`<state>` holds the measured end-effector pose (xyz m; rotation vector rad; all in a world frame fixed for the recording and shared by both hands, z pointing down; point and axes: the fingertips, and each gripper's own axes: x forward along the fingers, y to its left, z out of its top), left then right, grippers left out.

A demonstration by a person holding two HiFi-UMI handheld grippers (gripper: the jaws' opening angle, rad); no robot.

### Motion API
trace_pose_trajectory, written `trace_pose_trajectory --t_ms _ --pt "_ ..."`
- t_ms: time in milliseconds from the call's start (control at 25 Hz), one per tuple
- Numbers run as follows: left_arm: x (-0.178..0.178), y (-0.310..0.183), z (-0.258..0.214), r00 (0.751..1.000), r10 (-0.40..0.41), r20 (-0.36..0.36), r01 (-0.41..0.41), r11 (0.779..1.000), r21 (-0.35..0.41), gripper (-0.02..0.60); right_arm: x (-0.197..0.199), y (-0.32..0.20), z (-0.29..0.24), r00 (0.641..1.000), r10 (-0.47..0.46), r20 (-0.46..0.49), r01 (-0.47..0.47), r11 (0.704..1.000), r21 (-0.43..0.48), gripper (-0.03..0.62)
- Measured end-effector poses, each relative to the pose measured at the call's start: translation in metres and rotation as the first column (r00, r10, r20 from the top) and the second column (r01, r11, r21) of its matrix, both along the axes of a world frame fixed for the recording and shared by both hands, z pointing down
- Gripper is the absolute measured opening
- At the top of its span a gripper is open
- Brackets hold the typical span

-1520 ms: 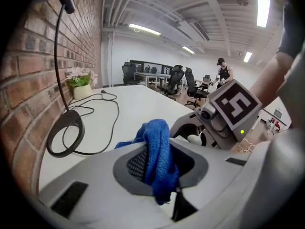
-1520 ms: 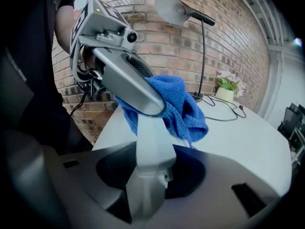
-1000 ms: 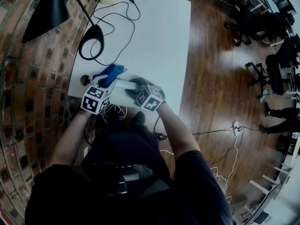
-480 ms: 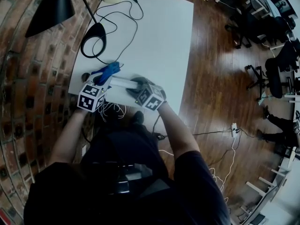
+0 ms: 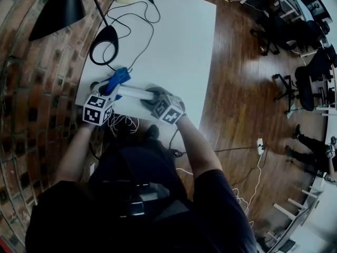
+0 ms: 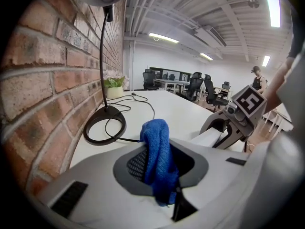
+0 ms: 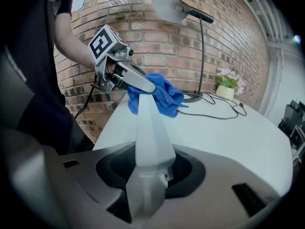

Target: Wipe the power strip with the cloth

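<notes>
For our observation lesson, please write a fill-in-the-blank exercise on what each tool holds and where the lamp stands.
The left tool grips a ____ cloth.
The right tool holds the ____ power strip.
The black lamp stands beside a ____ wall.
Missing words: blue; white; brick.

I'm looking into an open-plan office: black wheeled desk chairs (image 5: 309, 86), distant white desks (image 6: 167, 82), long ceiling strip lights (image 6: 163, 37), a red brick wall (image 6: 57, 80).
</notes>
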<state>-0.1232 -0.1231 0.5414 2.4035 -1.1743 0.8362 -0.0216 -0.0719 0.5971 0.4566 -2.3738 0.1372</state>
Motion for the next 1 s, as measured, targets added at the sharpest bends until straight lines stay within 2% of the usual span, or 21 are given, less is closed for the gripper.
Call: trace_pose_trajectory --t_ms 120,320,1000 --pt "-0.0062 -0.0058 -0.0009 1.0 -0.02 -0.002 0.02 1.0 0.007 0.077 0.0012 -0.0041 0.0009 1.0 -0.004 -0.008 0.004 1.0 -0.003 0.172" --pt "-0.0082 -0.0061 0.0016 1.0 -0.024 -0.008 0.023 0.999 -0.023 0.077 0.0008 -0.0011 0.0008 1.0 -0.002 -0.007 0.001 0.999 -0.032 0.172" --pt "-0.0114 -0.0098 0.0013 0.996 -0.085 -0.035 0.084 0.996 -0.041 0.078 0.0009 -0.002 -0.0004 1.0 0.01 -0.006 -0.01 0.999 -0.033 0.173"
